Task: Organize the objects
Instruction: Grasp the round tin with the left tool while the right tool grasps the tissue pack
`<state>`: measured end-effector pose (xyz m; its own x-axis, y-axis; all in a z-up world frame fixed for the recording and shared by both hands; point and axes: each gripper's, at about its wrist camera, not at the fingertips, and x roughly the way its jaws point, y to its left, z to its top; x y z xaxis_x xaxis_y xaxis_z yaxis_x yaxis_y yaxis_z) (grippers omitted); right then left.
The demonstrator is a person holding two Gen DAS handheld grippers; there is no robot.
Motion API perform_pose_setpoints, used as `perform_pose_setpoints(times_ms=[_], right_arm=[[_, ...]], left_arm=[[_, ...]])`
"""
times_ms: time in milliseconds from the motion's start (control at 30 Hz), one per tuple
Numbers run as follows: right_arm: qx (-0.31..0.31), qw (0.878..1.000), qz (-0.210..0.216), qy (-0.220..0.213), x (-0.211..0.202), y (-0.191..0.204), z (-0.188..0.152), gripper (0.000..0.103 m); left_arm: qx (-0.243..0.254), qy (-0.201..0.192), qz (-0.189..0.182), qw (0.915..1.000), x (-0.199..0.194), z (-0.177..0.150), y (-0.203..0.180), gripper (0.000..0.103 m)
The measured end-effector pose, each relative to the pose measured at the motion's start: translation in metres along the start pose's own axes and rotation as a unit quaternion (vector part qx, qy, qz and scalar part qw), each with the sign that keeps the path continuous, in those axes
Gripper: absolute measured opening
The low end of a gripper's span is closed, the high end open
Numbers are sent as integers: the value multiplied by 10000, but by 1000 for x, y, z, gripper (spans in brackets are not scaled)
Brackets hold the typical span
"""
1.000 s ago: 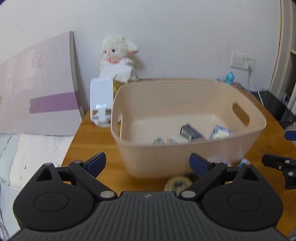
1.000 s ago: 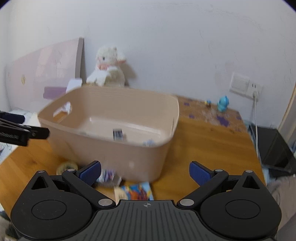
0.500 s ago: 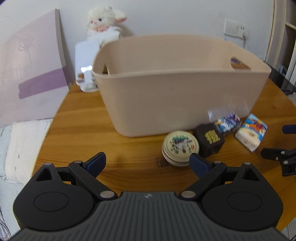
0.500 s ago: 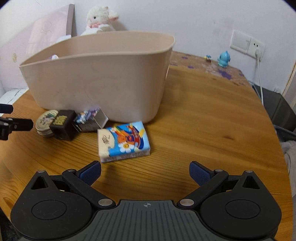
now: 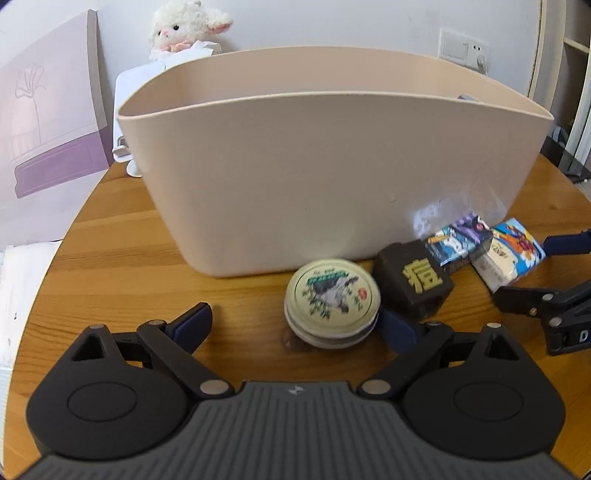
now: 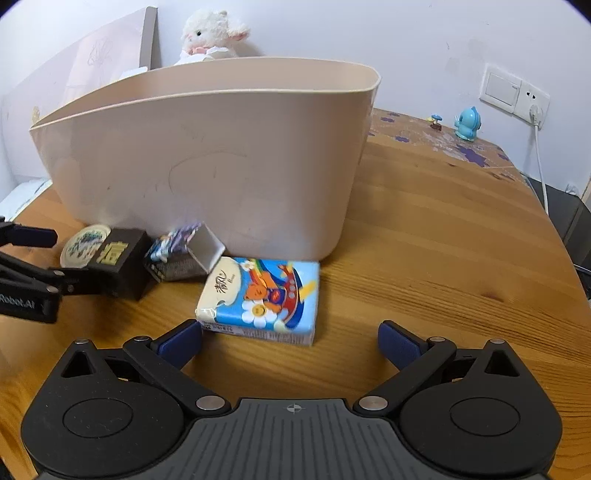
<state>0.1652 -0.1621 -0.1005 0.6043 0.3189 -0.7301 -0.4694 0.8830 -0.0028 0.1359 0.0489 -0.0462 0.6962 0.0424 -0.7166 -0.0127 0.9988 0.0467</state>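
Note:
A beige plastic basket (image 5: 332, 166) stands on the round wooden table (image 5: 122, 258); it also shows in the right wrist view (image 6: 207, 162). In front of it lie a round cream tin (image 5: 332, 301), a black box with a gold character (image 5: 413, 282), a small blue-purple carton (image 5: 460, 240) and a blue tissue pack (image 5: 511, 254). My left gripper (image 5: 295, 325) is open, low over the table, the tin just inside its right finger. My right gripper (image 6: 290, 341) is open, just before the tissue pack (image 6: 262, 295). The basket's inside is hidden.
A plush lamb (image 5: 184, 29) and a white stand (image 5: 125, 110) sit behind the basket. A purple-white board (image 5: 48, 125) leans at the left. A small blue figurine (image 6: 467, 123) and a wall socket with cable (image 6: 532, 107) are at the far right.
Both grippers have come down and forward from above the basket to table height. The tin and the tissue pack now sit much closer to the open jaws.

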Motion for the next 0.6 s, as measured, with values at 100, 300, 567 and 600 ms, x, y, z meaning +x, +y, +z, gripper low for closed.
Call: perform_pose_setpoints(times_ms=[100,300,567,600], right_arm=[[-35,10000,12,-90,2,6,0,103],[30,9997,-39,-239,6,15,2,100],[138,9995,-56,-287,-3,15,4,62],[146,9995,-51,-274,-4,13,3,61]], left_arm=[[-92,-75,-116,9999,2,-1,4,89],[-328,-206,44,9992,-2,-3,9,64],[-340,-127,7,9993,-10,-4,15,56],[-388,-129,16,9992,-12,-5,16,56]])
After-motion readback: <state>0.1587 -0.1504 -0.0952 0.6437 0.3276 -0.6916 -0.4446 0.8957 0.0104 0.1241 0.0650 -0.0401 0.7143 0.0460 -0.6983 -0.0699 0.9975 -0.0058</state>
